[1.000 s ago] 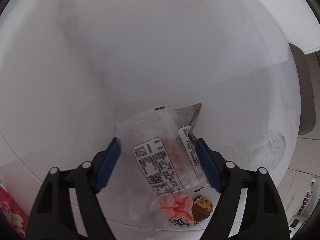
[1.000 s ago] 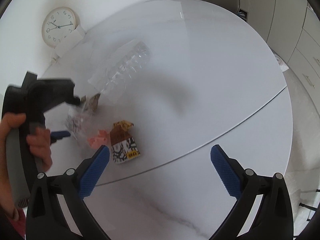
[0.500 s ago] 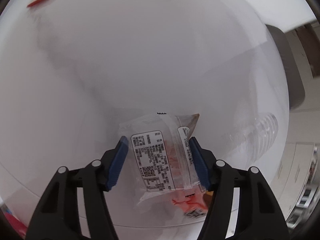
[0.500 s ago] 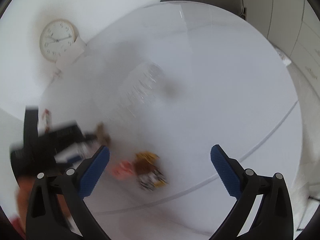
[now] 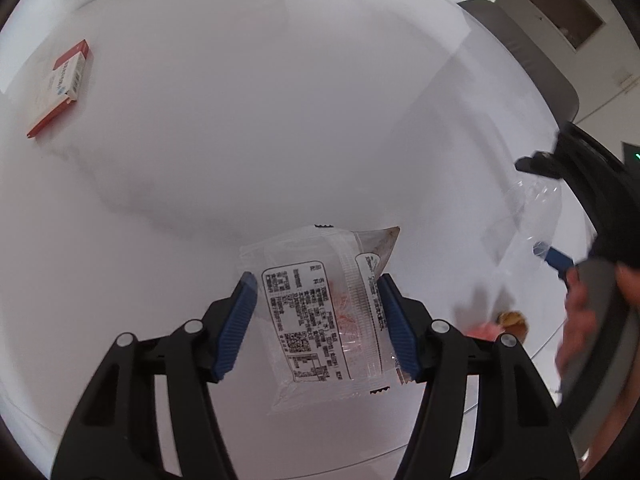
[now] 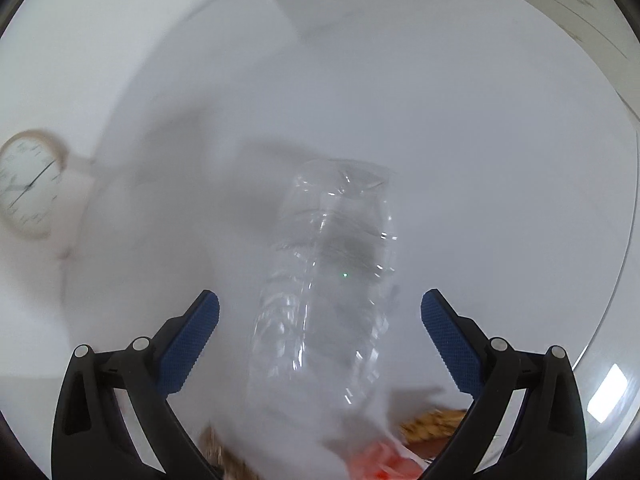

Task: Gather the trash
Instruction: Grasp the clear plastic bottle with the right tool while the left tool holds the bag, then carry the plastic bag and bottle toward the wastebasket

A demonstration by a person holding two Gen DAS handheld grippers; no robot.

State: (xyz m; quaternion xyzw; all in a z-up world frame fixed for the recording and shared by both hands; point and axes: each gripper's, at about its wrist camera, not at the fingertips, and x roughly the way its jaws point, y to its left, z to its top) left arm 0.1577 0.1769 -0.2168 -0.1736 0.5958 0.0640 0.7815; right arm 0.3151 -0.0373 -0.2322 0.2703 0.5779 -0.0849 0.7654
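The left tongs [image 5: 316, 320] pinch a clear labelled wrapper [image 5: 320, 316] above the white desk [image 5: 280, 120], while the right tongs [image 6: 320, 340] gape wide around a crushed clear bottle [image 6: 332, 280], not touching.

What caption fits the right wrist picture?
Open right gripper hovering over a crushed clear plastic bottle on the white table.
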